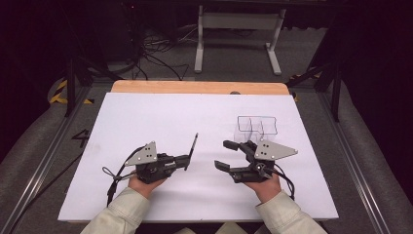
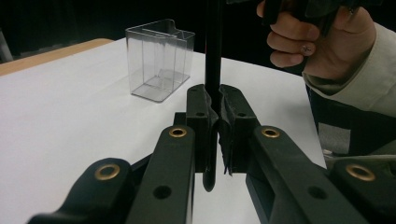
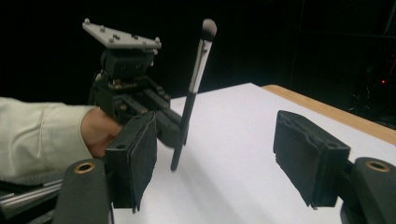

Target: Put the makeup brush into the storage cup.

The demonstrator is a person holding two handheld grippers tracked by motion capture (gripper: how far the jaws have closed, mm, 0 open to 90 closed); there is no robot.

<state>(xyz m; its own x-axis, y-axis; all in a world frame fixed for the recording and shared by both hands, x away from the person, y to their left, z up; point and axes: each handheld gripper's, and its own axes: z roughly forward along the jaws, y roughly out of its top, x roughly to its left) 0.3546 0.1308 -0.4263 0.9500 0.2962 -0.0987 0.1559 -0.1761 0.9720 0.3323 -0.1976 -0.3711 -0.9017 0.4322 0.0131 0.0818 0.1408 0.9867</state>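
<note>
A slim make-up brush with a black handle, a silvery ferrule and a dark grey bristle head (image 3: pixel 196 88) is pinched low on its handle between the pressed-together jaws of the left gripper (image 2: pixel 213 122). In the right gripper view the brush is seen tilted slightly off upright, bristles uppermost, its rounded butt end hanging below the jaws and clear of the white surface (image 3: pixel 243 163). In the high view it appears as a thin dark stick (image 1: pixel 193 146) rising from the front of the left gripper (image 1: pixel 186 162), which is carried in the person's left hand (image 1: pixel 141 184) at the near left part of the surface (image 1: pixel 160 117).

To its right, the right gripper (image 1: pixel 225 155) is held in the right hand (image 1: pixel 265 186) with its jaws spread — nothing is seen between the two black padded jaws, and they are apart from the brush.

Beyond the right gripper, toward the far side, a clear plastic rectangular container with an inner divider (image 1: pixel 256 126) is set upright on the surface; in the left gripper view it (image 2: pixel 159 59) is seen behind and to the left of the brush handle, well apart from it. A light wooden edge (image 1: pixel 195 87) is visible along the far side of the white surface — past it lie a dark floor and the white legs of a stand (image 1: pixel 238 34).
</note>
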